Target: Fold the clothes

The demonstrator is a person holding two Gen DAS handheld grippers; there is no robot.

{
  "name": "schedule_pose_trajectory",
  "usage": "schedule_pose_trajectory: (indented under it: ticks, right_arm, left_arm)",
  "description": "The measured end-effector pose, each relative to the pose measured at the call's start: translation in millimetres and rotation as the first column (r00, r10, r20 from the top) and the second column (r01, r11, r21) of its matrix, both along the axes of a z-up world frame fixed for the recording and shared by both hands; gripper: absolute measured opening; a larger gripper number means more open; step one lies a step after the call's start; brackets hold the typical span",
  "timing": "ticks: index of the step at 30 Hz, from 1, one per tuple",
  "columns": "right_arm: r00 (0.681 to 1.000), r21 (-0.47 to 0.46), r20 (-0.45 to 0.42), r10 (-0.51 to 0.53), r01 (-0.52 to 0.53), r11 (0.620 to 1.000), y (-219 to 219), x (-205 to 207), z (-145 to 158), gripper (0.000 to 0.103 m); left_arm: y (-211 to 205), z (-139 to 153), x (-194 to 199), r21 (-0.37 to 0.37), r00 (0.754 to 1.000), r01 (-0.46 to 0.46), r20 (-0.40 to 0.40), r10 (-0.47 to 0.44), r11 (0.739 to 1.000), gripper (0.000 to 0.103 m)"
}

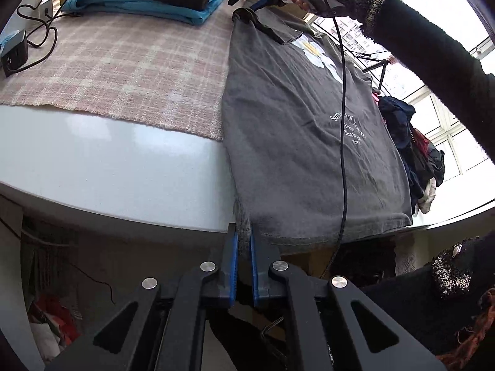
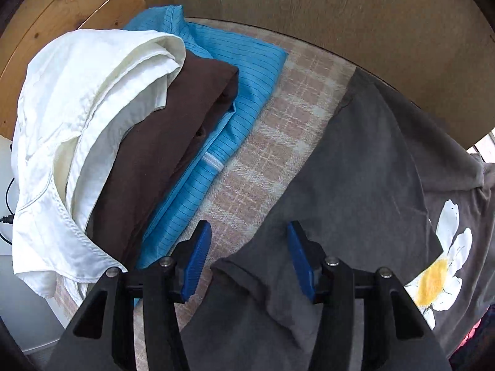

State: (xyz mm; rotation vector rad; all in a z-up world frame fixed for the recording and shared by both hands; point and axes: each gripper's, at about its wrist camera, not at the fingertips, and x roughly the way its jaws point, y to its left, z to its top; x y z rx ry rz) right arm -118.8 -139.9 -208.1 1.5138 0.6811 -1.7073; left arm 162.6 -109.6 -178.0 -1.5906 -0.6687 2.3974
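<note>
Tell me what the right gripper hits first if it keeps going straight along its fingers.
Most likely the grey T-shirt: the open right gripper points down at its folded sleeve edge, the checked cloth just beside it.

Right tongs (image 2: 247, 259) gape over grey T-shirt (image 2: 355, 191).

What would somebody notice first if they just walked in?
Probably the big grey T-shirt spread over the table, a white daisy printed on it. The left tool pinches its near corner. Behind sits a stack of folded clothes: white, brown, bright blue.
</note>
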Motion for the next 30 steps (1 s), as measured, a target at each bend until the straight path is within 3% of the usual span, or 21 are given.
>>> schedule_pose_trajectory:
  ticks: [5, 6, 7, 9, 12, 20, 24, 30]
  right_arm:
    - [0.998, 0.03, -0.043, 0.045, -0.044, 0.999, 3, 5, -11, 0.04]
    - [0.998, 0.023, -0.044, 0.053, -0.052, 0.998, 5, 4, -11, 0.034]
    - [0.997, 0.017, -0.044, 0.061, -0.061, 0.998, 8, 3, -10, 0.018]
    - [0.999, -0.043, 0.027, 0.037, -0.036, 0.998, 19, -9, -8, 0.008]
    - [0.993, -0.156, 0.114, 0.013, 0.005, 0.988, 43, -25, 2, 0.006]
    - [0.984, -0.354, 0.174, -0.048, 0.108, 0.929, 147, -71, 46, 0.006]
    - [0.977, -0.376, 0.193, -0.093, 0.161, 0.912, 196, -97, 45, 0.006]
    - [0.959, -0.359, 0.233, -0.16, 0.237, 0.903, 245, -121, 21, 0.006]
  left_arm:
    - [6, 8, -1, -0.026, 1.0, 0.014, -0.026, -0.014, 1.0, 0.006]
    - [8, 10, -1, -0.034, 1.0, 0.014, -0.027, -0.015, 0.999, 0.006]
    - [11, 12, -2, -0.043, 0.999, 0.015, -0.028, -0.016, 0.999, 0.005]
    - [21, 20, -2, -0.074, 0.999, 0.03, -0.037, -0.033, 0.997, 0.005]
    - [36, 33, -1, -0.12, 0.997, 0.052, -0.048, -0.058, 0.991, 0.005]
    - [122, 73, -7, -0.198, 0.978, 0.183, -0.068, -0.199, 0.963, 0.005]
    - [166, 70, -14, -0.199, 0.964, 0.244, -0.057, -0.26, 0.949, 0.005]
    - [205, 51, -22, -0.183, 0.949, 0.307, -0.015, -0.315, 0.934, 0.005]
